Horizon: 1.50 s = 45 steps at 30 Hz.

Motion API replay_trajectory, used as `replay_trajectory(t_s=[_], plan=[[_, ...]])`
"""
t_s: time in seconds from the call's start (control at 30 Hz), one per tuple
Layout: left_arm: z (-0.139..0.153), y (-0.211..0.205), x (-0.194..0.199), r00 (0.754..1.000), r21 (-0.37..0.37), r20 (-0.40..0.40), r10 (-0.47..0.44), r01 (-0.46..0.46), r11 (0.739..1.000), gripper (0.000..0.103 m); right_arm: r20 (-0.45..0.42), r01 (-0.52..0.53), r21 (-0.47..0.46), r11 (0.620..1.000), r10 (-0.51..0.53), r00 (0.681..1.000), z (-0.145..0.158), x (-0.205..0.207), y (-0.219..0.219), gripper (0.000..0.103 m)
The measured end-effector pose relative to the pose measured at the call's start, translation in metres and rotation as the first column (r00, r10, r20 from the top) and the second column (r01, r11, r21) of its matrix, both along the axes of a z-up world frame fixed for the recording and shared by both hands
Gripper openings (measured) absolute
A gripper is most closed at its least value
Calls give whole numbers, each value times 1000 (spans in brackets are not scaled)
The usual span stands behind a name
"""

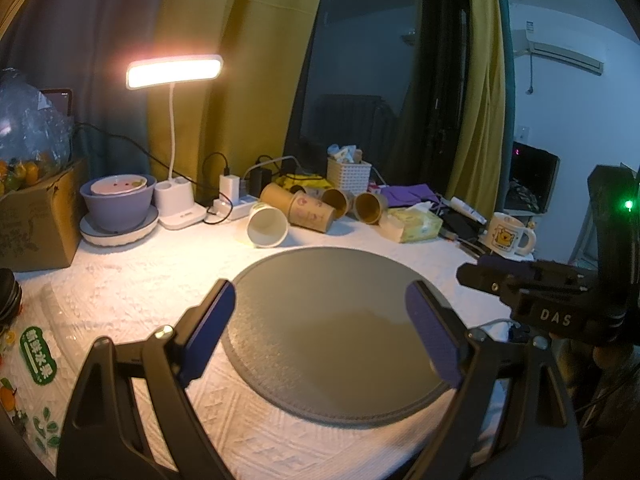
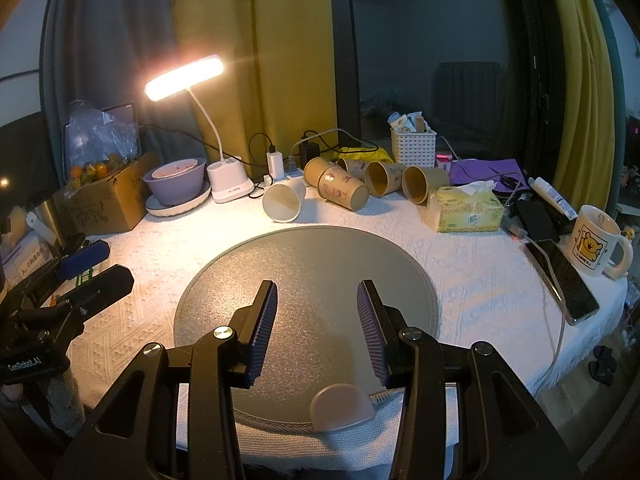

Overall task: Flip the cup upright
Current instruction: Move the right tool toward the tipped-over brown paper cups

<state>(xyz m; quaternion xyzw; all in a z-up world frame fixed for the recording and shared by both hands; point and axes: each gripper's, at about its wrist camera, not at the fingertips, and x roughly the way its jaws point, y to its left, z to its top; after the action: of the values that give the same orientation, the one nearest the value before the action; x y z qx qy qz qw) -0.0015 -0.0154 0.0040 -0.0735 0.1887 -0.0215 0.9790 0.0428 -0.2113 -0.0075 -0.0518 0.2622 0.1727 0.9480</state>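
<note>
**Cups lie on their sides behind the round mat**

We use the round grey mat (image 2: 304,280) as our marker. It lies flat on the white cloth of the surface (image 2: 472,276).

Far to the left of the mat we see a brown box (image 2: 108,200) with small oranges behind it. Next comes a purple bowl (image 2: 174,184) on a white plate, behind the mat and to its left. Beside the bowl stands a lit desk lamp (image 2: 184,78) on a white base.

Just behind the mat lies a white cup (image 2: 282,202) on its side, its open mouth facing us. Right of it, also behind the mat, we see a bunch of brown cups (image 2: 344,190), all tipped over and close together. A white basket (image 2: 414,146) stands behind them.

To the right behind the mat sits a yellow tissue pack (image 2: 466,208). Farther right we see a phone (image 2: 562,280) lying flat and a white mug (image 2: 596,246) standing up, with a yellow bear on it.

Our left claw (image 1: 320,312) hangs over the mat with its blue pads wide apart and nothing between them. Our right claw (image 2: 316,300) hangs over the near part of the mat, also spread apart and holding nothing. Neither claw touches a cup.
</note>
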Motion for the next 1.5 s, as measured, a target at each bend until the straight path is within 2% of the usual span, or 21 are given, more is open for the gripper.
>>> replay_trajectory(t_s=[0.9,1.17,1.33,1.5], plan=[[5,-7,7,1000,2,-17,-10,10,1000,88,0,1,-11,1000,-1,1000,-2,1,1,44],[7,-7,63,995,25,-104,2,1,1000,88,16,17,-84,996,-16,1000,-5,35,-2,44],[3,-3,115,984,-37,-180,-5,-1,999,88,0,25,-89,996,-25,1000,-3,78,-14,44],[-3,-6,156,974,-54,-227,-19,7,999,88,-15,27,-86,996,-28,999,-6,116,-25,44]])
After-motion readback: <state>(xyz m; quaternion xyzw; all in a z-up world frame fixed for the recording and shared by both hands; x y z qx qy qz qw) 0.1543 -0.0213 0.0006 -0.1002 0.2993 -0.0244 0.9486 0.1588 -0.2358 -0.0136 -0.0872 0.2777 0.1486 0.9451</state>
